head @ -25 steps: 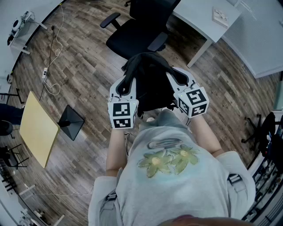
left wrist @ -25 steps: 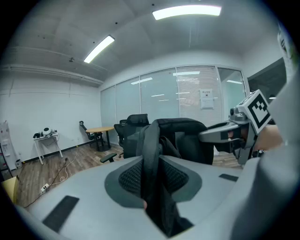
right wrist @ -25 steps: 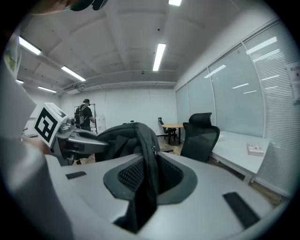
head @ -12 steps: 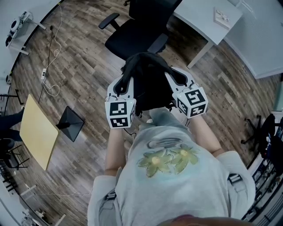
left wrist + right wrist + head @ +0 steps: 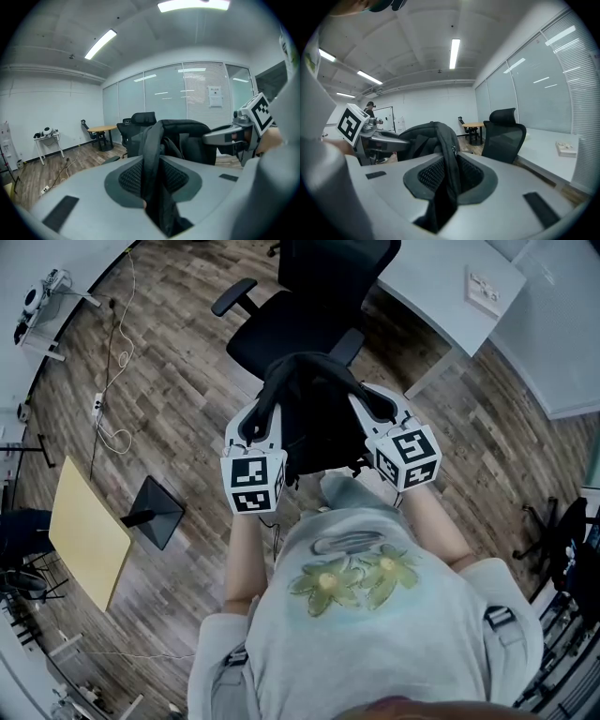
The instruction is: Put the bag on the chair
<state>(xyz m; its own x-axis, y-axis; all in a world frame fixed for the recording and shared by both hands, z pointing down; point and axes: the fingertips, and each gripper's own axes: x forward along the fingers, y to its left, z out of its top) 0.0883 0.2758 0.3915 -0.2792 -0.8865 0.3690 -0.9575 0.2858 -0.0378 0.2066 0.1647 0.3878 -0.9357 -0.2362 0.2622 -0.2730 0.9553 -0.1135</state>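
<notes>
A black bag (image 5: pixel 317 423) hangs in the air between my two grippers, just in front of the person's body. My left gripper (image 5: pixel 251 431) is shut on one of its black straps (image 5: pixel 152 159), which runs up between the jaws. My right gripper (image 5: pixel 382 411) is shut on the other strap (image 5: pixel 449 161). The black office chair (image 5: pixel 300 310) stands on the wooden floor just beyond the bag, its seat facing me. In the right gripper view the chair (image 5: pixel 502 136) shows to the right of the bag (image 5: pixel 423 138).
A white desk (image 5: pixel 450 287) stands to the right of the chair, with a small white item (image 5: pixel 485 290) on it. A yellow table (image 5: pixel 84 531) and a black stand base (image 5: pixel 155 512) are on the floor at the left. A cable (image 5: pixel 111 381) trails along the floor.
The view has shifted so the chair sits a little nearer and more centred ahead. Both grippers keep their hold on the straps.
</notes>
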